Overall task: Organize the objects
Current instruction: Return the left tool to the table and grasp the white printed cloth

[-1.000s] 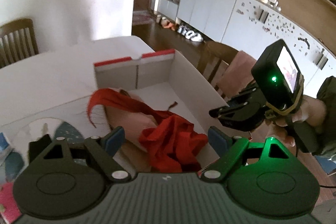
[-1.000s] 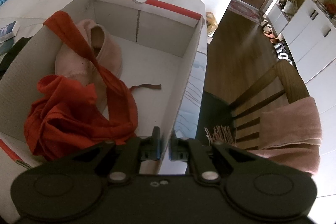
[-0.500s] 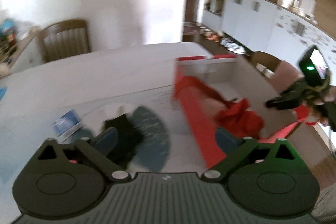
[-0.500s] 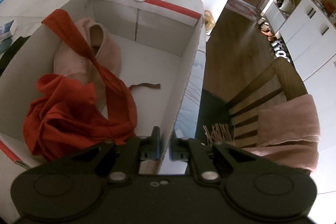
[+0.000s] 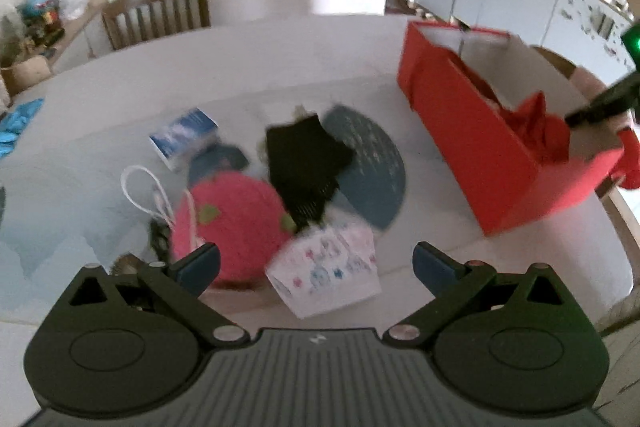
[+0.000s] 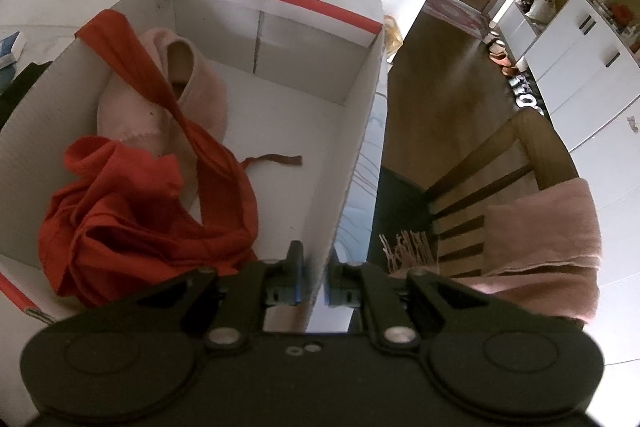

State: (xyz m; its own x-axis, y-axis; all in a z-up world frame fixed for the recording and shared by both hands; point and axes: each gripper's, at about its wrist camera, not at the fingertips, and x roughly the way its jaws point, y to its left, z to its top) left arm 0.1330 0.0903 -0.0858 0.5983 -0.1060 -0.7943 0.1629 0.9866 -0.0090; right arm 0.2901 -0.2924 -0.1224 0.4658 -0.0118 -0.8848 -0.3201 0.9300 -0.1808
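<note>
Left gripper (image 5: 316,263) spread wide and empty, hanging over loose things at the near edge of the table (image 5: 248,67). Nearest, just past the open jaws, a small white patterned box (image 5: 326,273): probably light card, stiff enough for a pinch across its two flat sides, easily crushed by a hard squeeze. Touching it on the left, a round pink plush thing (image 5: 230,223) with green spots and a white cord loop (image 5: 144,191): soft, light, likely to squash and spring back, so best taken deep through the body, or by the cord. Beyond these, a black cloth (image 5: 306,165) lying on a blue-grey mat (image 5: 374,163): limp, sure to drape and trail, best bunched at the middle. Further back, a small blue-and-white booklet (image 5: 184,139), flat, hard to lift except by an edge. At the right edge of the table, the red box (image 5: 476,155), open-topped, already holding a red garment (image 6: 132,211) and a pink shoe (image 6: 172,95). Right gripper (image 6: 312,279) nearly closed, pinching the thin side wall of that box, seemingly steadying it. Box wall thin card, stiff enough for that hold but prone to bend under a twist. All details in the left view blurred, so finer texture not certain.
</note>
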